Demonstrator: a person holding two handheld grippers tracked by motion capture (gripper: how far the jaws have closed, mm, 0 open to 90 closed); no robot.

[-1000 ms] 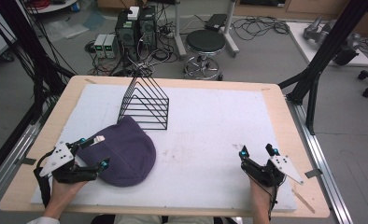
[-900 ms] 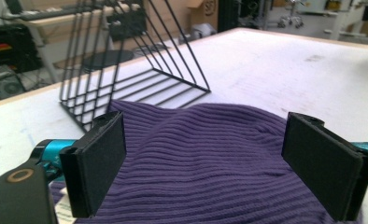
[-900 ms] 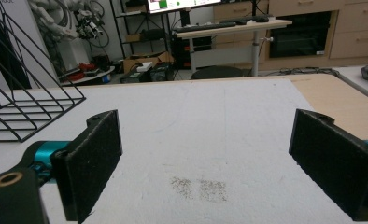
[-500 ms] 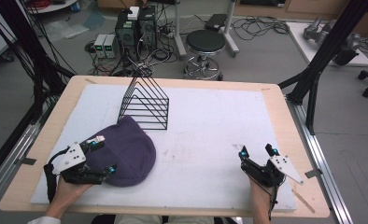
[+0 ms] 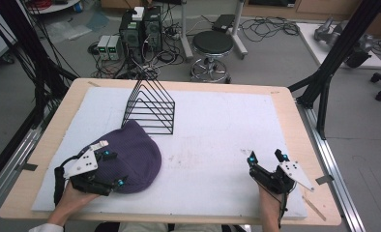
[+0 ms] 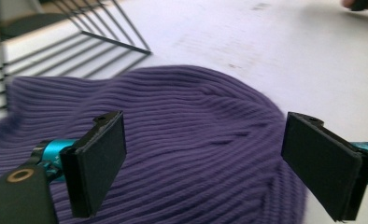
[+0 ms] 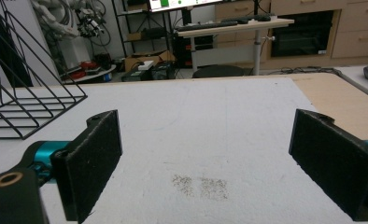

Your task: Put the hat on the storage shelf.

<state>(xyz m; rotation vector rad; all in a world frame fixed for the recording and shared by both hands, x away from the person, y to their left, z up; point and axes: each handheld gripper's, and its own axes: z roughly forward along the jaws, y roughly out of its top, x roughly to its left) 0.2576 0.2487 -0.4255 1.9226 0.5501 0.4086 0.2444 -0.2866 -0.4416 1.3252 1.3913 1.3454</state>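
We have the left gripper (image 5: pixel 113 168) at the near-left of the table (image 5: pixel 285 104), jaws spread wide over the near-left edge of the purple beanie (image 5: pixel 130 157). In the left gripper view the ribbed knit sits between and below the pads (image 6: pixel 100 161); nothing is clamped, and we can't tell whether the pads touch the fabric. The beanie lies flat on the white mat (image 5: pixel 217 130), near-left, its far edge just beside the black wire rack (image 5: pixel 150 107); whether they touch is hard to make out. Its white tag (image 5: pixel 99 145) peeks out by the gripper's grey plate, which covers part of the hat. The left gripper view is blurred towards the rack.

The right gripper (image 5: pixel 266 158) is at near-right, well apart from the beanie, jaws wide open and empty over bare mat. Our hands are cut off by the bottom edge.
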